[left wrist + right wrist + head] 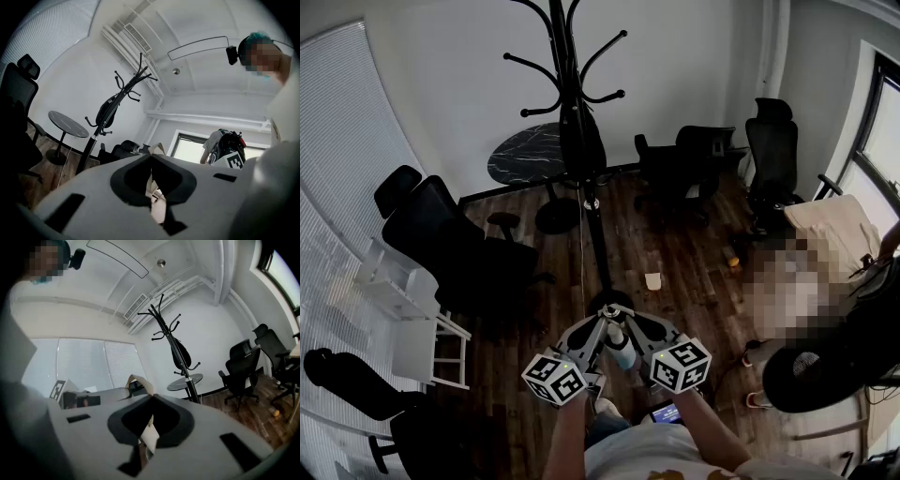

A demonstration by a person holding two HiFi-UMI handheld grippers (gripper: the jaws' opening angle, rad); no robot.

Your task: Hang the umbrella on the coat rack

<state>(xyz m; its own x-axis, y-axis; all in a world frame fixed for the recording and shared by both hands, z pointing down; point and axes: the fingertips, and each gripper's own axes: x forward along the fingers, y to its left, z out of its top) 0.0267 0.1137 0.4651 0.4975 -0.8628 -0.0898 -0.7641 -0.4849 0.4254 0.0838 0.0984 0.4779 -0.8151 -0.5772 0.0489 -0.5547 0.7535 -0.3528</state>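
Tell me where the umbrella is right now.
The umbrella hangs on the coat rack, top centre in the head view, with the round table just to its left.

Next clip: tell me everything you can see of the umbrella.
The umbrella is black, closed, its fabric bunched into a bulging teardrop. It hangs upright against the pole of the black coat rack, below the upper hooks, clear of the floor. Which hook bears it, and its handle, cannot be made out.

Black folded umbrella (pixel 581 141) upright along black coat rack (pixel 565 56) pole, below the hooks.
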